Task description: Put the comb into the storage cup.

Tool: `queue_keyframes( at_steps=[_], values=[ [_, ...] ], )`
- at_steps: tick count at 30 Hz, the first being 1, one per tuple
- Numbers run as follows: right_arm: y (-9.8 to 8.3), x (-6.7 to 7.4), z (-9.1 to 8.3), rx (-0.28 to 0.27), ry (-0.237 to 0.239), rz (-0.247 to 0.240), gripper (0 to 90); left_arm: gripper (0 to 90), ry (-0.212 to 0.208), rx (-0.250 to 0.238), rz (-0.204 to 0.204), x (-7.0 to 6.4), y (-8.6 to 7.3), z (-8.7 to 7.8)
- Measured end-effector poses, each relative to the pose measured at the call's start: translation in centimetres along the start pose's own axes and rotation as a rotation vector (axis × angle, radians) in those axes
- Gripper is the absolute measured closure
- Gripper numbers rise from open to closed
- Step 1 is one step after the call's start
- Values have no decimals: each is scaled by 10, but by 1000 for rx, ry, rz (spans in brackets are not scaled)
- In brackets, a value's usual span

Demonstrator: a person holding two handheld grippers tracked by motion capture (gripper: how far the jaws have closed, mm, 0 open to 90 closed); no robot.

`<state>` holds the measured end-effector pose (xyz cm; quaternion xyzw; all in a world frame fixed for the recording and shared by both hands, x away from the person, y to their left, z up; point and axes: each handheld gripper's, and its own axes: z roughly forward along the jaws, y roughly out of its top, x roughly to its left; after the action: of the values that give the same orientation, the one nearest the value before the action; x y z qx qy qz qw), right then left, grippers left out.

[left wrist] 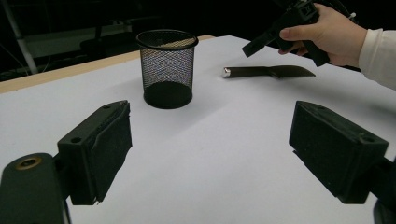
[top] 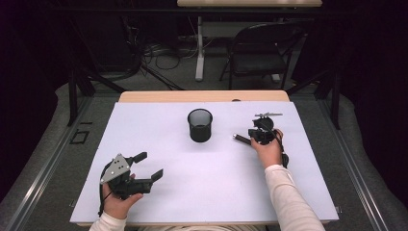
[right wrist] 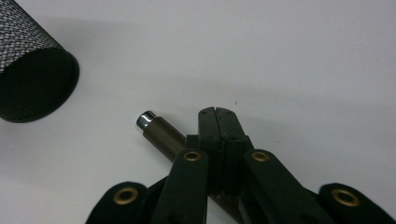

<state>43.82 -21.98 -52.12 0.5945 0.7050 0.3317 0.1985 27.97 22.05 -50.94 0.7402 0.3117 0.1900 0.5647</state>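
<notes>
Right gripper (right wrist: 217, 116) clenched above pen (right wrist: 156, 133); left gripper (left wrist: 210, 149) released; mesh cup (top: 200, 124) upright, interior unclear.

Left claw (top: 149, 166) gapes wide; right claw (right wrist: 218, 122) is closed tight.

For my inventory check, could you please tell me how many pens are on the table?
1: a dark pen with a silver tip lies on the white sheet, right of the mesh cup, under the right gripper. The cup could hide others.

Lighting: bright, even on white table sheet (top: 202, 183); surroundings dark. Soft shadow beside mesh cup (left wrist: 167, 67). Near jaws slightly soft; pictures grainy, mildly blurred.
</notes>
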Motion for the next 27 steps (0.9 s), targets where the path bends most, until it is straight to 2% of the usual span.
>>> queue_keyframes(
  at_steps=[3,11,15,27],
  values=[
    [-2,0,8,17,-16,-5,900,140,-2,4,2,0,0,0],
    [-4,-1,17,33,-21,3,900,140,-5,5,0,0,-1,1],
    [-4,-1,19,31,-17,15,900,141,-2,5,-1,0,-1,1],
    [-5,2,26,39,-20,9,900,140,-4,8,-2,1,-1,1]
  ],
)
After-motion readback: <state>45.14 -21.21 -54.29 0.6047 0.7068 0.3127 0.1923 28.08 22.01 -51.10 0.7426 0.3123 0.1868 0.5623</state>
